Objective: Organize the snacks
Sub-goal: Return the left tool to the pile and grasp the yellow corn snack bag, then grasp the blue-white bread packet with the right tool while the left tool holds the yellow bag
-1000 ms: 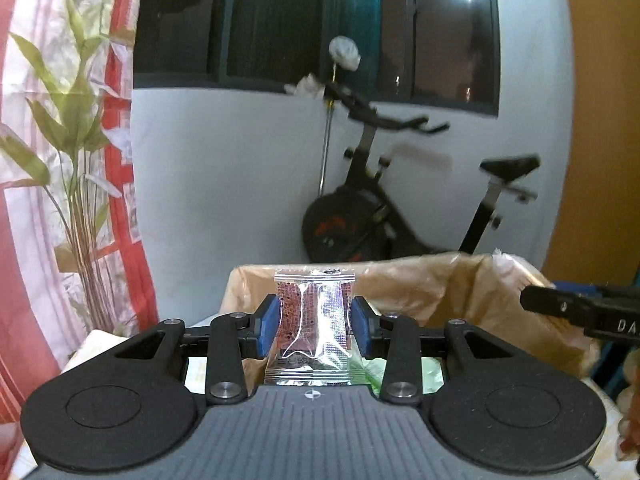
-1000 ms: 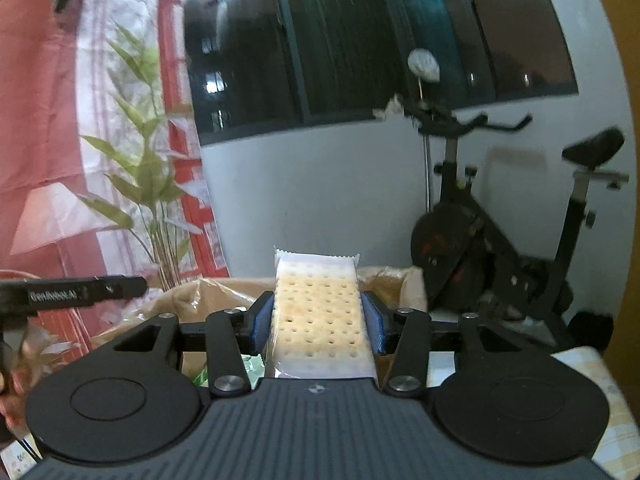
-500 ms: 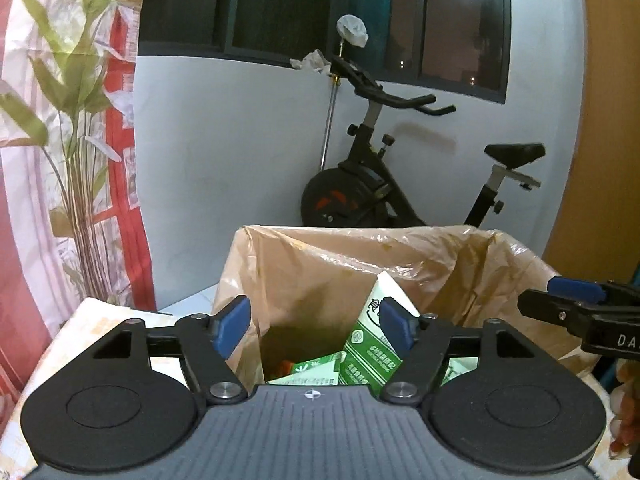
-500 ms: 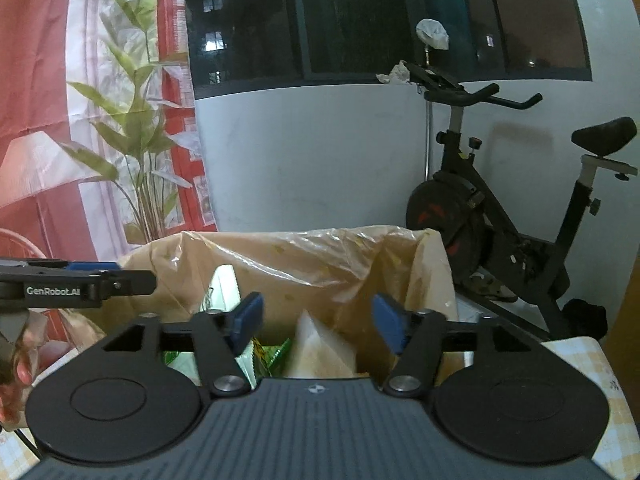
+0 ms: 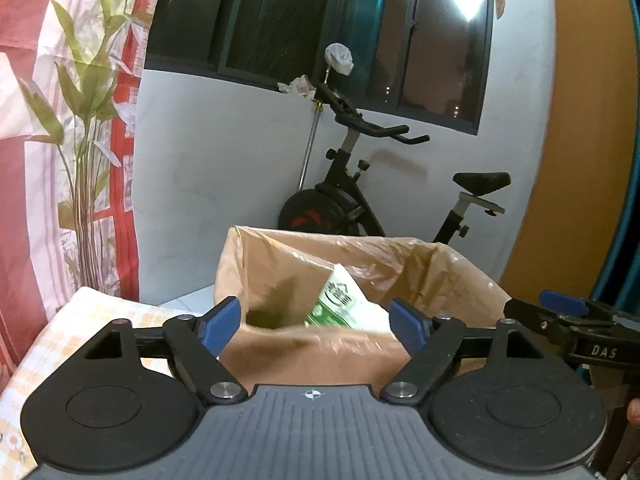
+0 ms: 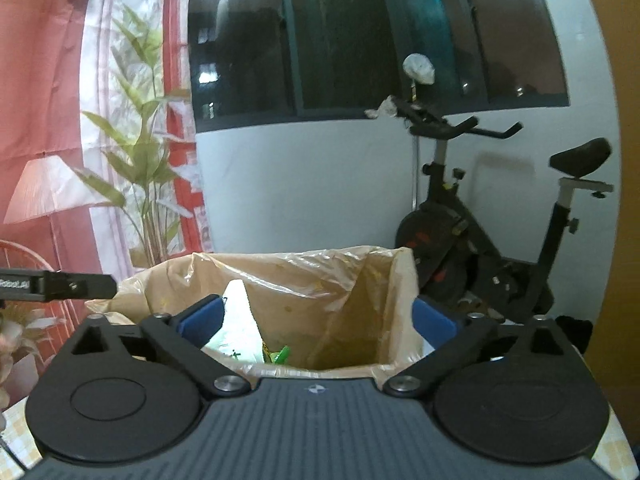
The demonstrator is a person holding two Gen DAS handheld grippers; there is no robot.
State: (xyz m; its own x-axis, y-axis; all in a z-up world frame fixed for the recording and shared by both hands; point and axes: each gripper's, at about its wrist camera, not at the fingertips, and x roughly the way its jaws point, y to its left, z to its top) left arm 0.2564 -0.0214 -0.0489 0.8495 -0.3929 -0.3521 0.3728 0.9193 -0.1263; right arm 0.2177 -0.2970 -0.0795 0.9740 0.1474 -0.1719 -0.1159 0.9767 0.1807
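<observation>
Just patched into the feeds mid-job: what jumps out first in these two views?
The bag-lined box sits dead ahead in both views, with a green-and-white packet leaning inside it. Both grippers are empty with their jaws opening: the left gripper and the right gripper frame the box's mouth, nothing between the pads. Behind, a black bike stands against the white wall.

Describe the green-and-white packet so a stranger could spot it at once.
Find the exercise bike by the white wall; in front of it stands a box lined with a tan plastic bag. The packet leans inside, the only green-and-white thing against that tan lining.
</observation>
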